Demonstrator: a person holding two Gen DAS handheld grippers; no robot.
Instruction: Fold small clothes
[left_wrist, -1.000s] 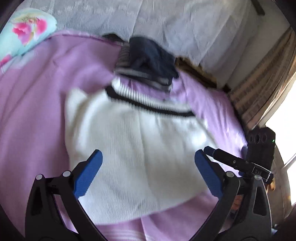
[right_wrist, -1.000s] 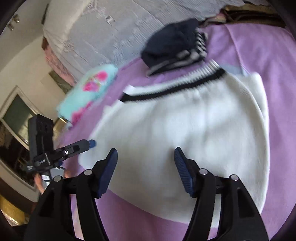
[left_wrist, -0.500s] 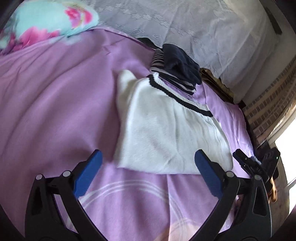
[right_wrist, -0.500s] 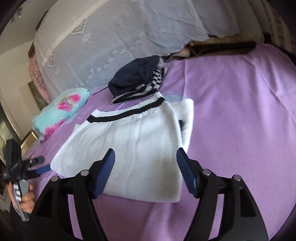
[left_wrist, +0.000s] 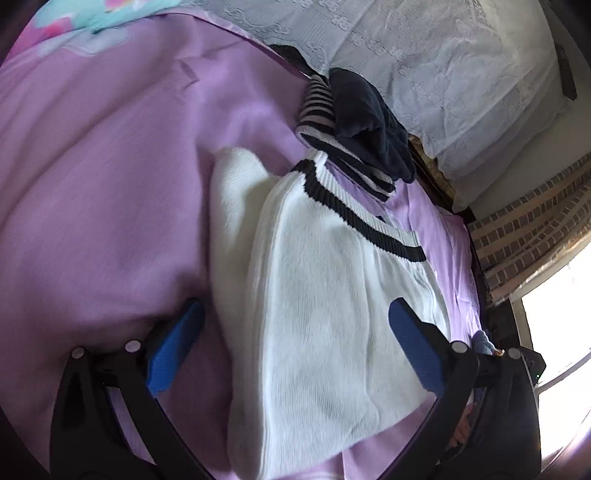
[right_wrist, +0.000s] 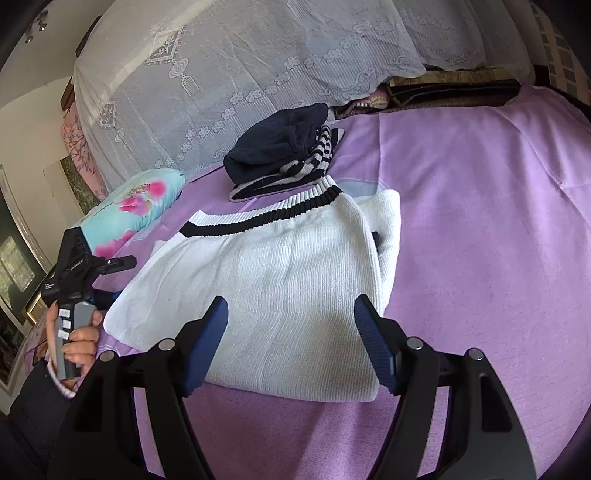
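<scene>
A white knit sweater (left_wrist: 325, 314) with a black-striped hem lies folded on the purple bedspread (left_wrist: 92, 184); it also shows in the right wrist view (right_wrist: 280, 280). My left gripper (left_wrist: 295, 350) is open and empty, low over the sweater's near edge, its fingers straddling the cloth. My right gripper (right_wrist: 291, 343) is open and empty, just above the sweater's near edge. A dark navy and striped folded pile (right_wrist: 284, 151) lies beyond the sweater, also in the left wrist view (left_wrist: 358, 125).
A turquoise floral pillow (right_wrist: 136, 206) lies at the bed's left. A white lace cover (right_wrist: 258, 55) hangs behind the bed. The person's hand holds the left gripper's handle (right_wrist: 70, 295) at the left. A brick wall and bright window (left_wrist: 546, 258) are at the right.
My left gripper has come down and closer to the sweater's left part. My right gripper has moved slightly nearer. Both stayed open. The sweater lies as before.
</scene>
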